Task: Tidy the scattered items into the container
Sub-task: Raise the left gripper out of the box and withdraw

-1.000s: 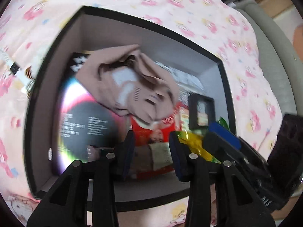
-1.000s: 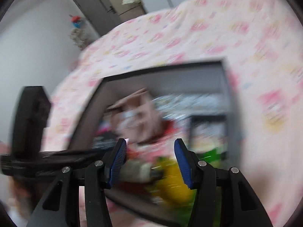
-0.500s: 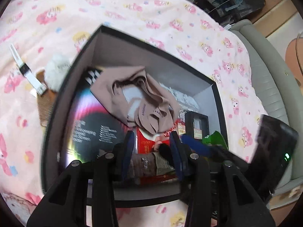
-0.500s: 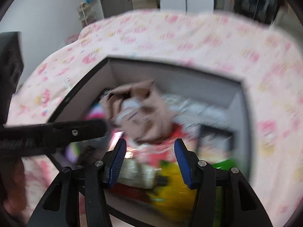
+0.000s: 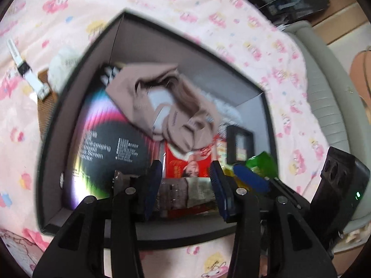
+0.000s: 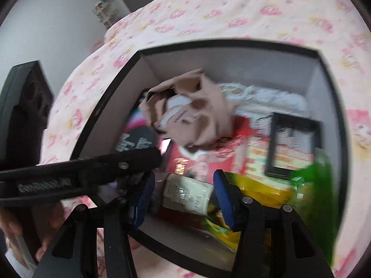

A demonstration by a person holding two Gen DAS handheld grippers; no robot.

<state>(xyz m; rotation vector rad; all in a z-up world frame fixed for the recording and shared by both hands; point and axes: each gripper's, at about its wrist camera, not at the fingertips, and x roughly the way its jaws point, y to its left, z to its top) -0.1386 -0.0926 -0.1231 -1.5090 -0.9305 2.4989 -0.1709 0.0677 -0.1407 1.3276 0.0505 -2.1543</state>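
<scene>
The pink cartoon-print bedspread point(image 5: 208, 11) fills both views and carries the black-rimmed, grey-walled container point(image 5: 185, 46). Only your left wrist view shows the items still outside it, to the left of its wall: a white fluffy object point(image 5: 61, 66), a brown comb-like piece point(image 5: 45, 106) and a white strap with a black band point(image 5: 22, 68). That view also shows the grey upholstered edge point(image 5: 324, 97) at the bed's right side. Only your right wrist view shows the white room wall point(image 6: 46, 11) and a cluttered shelf point(image 6: 104, 7) beyond the bed.

Inside the container, a large dark disc-printed sleeve point(image 5: 104, 148) lies at the left; of its white text you can read "Screen" and part of a word ending "eeping". A beige garment point(image 5: 169, 106) lies crumpled on top at centre, its small printed marks illegible. Below it sit a red packet point(image 5: 185, 164), a black frame point(image 5: 238, 143), a yellow packet point(image 6: 259, 192), a green wrapper point(image 6: 313, 180) and a brown-and-cream printed pouch point(image 6: 185, 194); their print is too blurred to read.

Your left gripper point(image 5: 185, 185) hangs over the near rim, its jaws opening, gripping nothing; the pouch shows in the gap beneath. Your right gripper point(image 6: 182, 197) stands wide apart over the pouch and holds nothing.
</scene>
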